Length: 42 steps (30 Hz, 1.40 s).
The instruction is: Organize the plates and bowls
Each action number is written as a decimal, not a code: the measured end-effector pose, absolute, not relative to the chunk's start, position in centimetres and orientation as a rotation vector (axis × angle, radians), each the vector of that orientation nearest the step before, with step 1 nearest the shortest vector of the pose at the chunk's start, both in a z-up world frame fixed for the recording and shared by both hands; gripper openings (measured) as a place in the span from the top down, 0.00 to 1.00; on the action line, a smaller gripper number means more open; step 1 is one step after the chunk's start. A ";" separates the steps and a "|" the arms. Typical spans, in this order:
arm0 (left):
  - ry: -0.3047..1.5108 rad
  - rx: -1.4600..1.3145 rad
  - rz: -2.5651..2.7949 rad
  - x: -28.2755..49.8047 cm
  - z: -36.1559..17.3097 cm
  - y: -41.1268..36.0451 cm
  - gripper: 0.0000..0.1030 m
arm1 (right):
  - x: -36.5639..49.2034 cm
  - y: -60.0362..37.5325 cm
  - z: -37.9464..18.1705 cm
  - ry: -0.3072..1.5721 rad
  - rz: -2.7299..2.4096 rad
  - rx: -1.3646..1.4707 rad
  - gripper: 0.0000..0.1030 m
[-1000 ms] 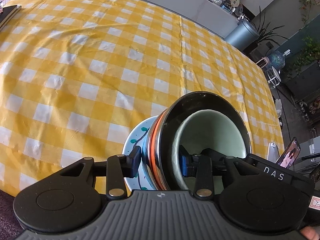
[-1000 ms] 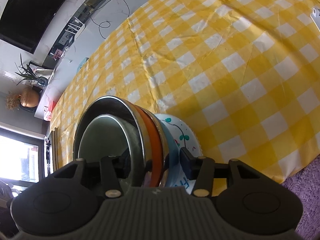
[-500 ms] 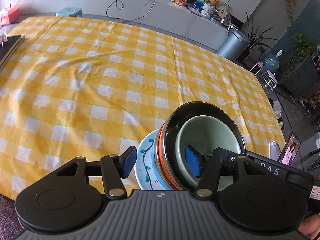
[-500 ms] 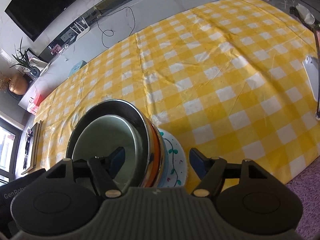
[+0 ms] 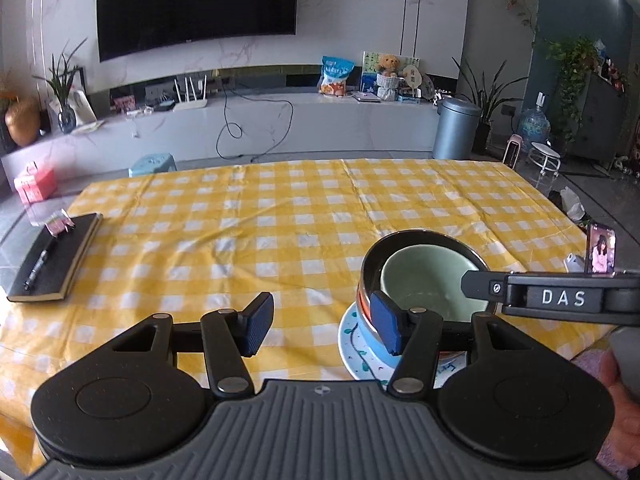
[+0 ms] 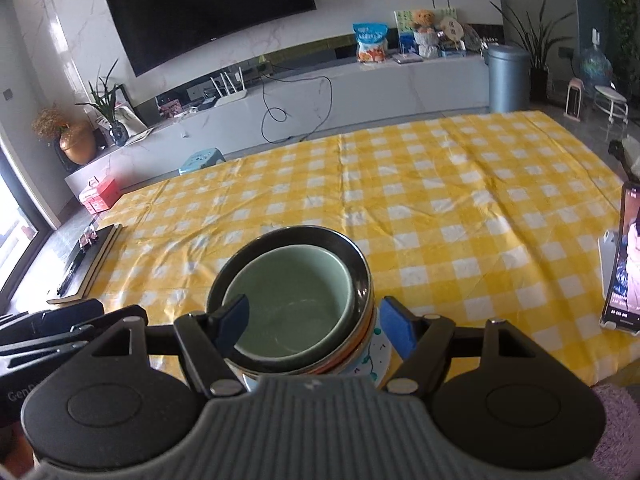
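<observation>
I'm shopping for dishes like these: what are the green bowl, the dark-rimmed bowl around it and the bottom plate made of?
Green bowl: probably glazed ceramic, with a smooth, soft sheen. Dark-rimmed bowl: likely polished steel, since its rim mirrors light. Bottom plate: seemingly painted ceramic, white with green vine marks.

wide bare tablecloth ahead; stacked bowls near edge, notebook far left, phone right

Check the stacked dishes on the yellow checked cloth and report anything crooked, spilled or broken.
Nothing stands out. The green bowl sits nested in the steel bowl, with orange and blue bowls beneath, all upright on the patterned plate. No spill or chip shows. The stack does stand near the table's front edge.
</observation>
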<state>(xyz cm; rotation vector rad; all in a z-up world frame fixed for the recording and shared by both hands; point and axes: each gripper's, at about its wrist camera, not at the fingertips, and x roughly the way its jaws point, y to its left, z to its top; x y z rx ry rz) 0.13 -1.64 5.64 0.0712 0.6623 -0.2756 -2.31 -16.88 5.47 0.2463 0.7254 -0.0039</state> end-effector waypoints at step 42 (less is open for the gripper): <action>0.654 0.198 -0.105 -9.8 0.2 1.2 0.19 | -15.6 -11.4 0.6 0.508 0.071 -0.122 0.18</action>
